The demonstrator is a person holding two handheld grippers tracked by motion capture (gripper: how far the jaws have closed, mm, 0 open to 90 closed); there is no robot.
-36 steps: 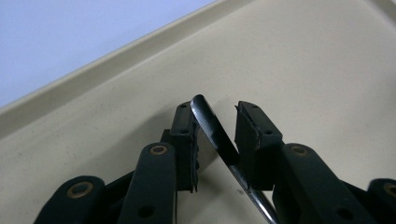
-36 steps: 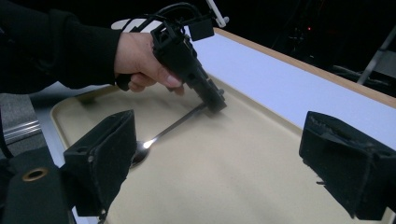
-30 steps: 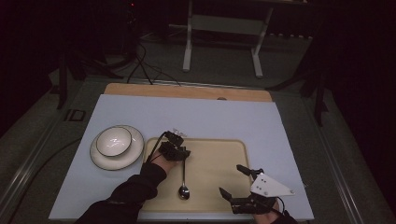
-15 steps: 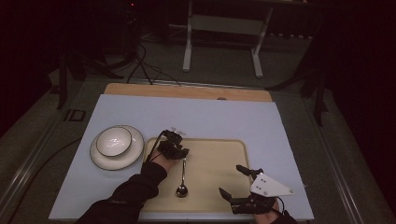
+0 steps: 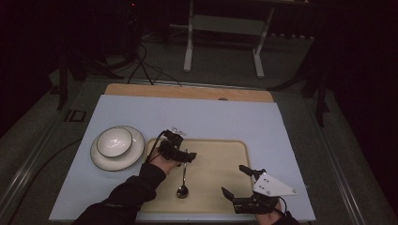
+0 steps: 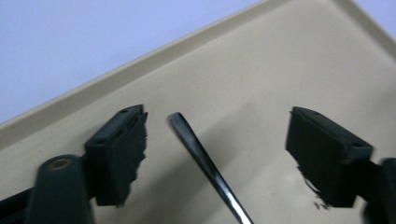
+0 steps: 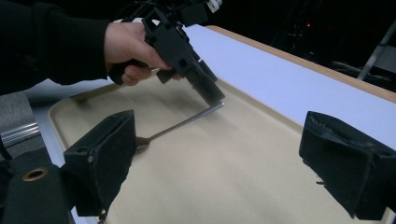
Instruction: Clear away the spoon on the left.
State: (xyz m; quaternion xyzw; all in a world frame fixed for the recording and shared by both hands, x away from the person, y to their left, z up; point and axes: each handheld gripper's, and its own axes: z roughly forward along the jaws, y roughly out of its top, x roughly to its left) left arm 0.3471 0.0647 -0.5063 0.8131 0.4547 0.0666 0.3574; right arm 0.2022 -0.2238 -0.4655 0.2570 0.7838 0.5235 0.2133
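Spoon (image 5: 182,180), slim polished metal, lay flat on the smooth beige plastic tray (image 5: 225,159) at its left half, bowl toward the near edge; its bowl was cut off in the left gripper view and half hidden behind a finger in the right gripper view. Left gripper (image 5: 187,156) had just been opening, its fingers (image 6: 119,154) spread either side of the handle tip, not touching it. Right gripper (image 5: 238,180) hovered near the tray's near-right corner, matte black fingers (image 7: 100,161) spread wide, nothing between; pale blue desk (image 5: 211,117) beneath.

A slim metal spoon (image 5: 183,180) lies flat on the beige tray (image 5: 225,185), bowl nearest the person.
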